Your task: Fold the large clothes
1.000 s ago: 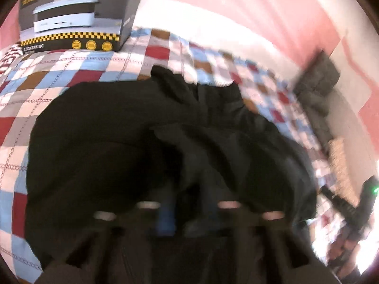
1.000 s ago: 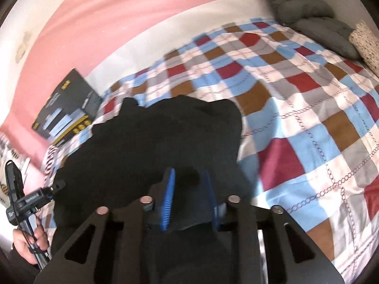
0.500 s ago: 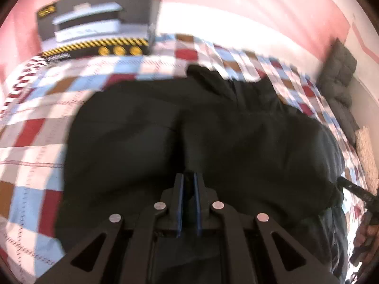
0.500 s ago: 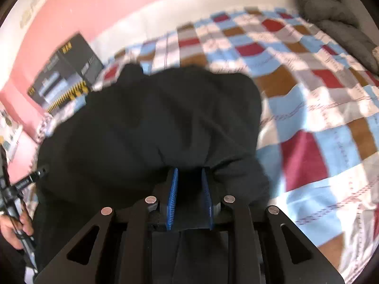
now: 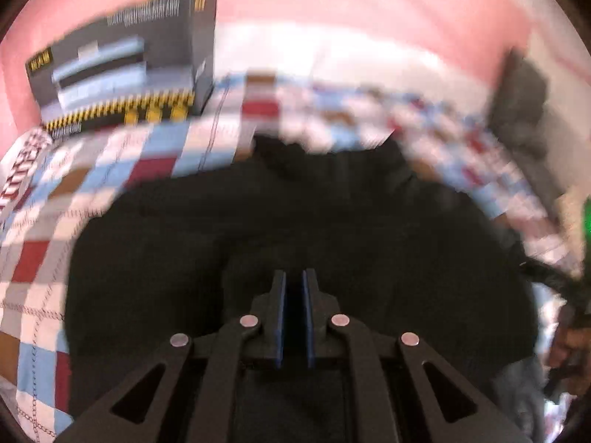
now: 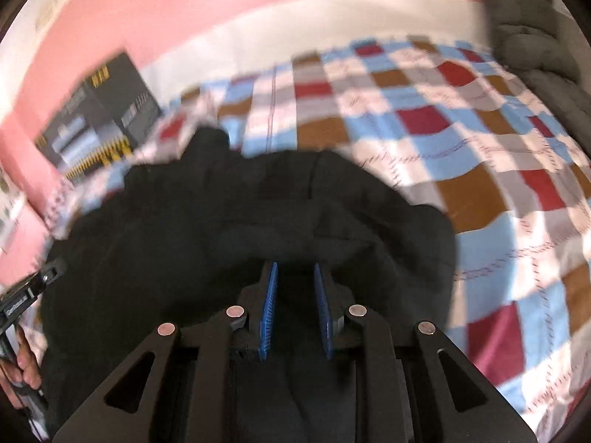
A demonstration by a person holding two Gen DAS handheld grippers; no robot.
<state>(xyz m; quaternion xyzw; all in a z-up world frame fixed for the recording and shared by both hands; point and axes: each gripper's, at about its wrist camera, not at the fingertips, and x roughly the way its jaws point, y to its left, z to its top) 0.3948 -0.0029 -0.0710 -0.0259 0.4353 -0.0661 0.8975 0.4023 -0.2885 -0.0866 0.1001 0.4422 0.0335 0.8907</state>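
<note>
clearly the black garment (image 5: 295, 221) is soft and limp: it lies in a broad dark heap on the checked bedspread (image 5: 55, 221), with folds and bulges rather than flat panels, and it drapes wherever it is lifted. it looks fairly thick and matte, so it will likely grip well against the pads and not slide, but it has some weight and will sag between two holds.

the left gripper (image 5: 294, 288) has its blue pads almost together, clamped on a thin bunch of the black cloth at the near edge of the heap. the right gripper (image 6: 295, 280) stands a little wider, its pads pressed on a thicker fold of the same garment (image 6: 258, 214), also at the near side. each wrist view shows the other hand at its outer edge, so the two holds are set apart along the near hem.

the best places to hold are the hem corners or seams, where several layers give the pads something firm; a single layer in the middle would only pull up a peak. both views are blurred, so which part of the garment each pad holds cannot be told. a dark printed box (image 5: 125, 74) stands at the far left against the pink wall, well clear of the cloth.
</note>
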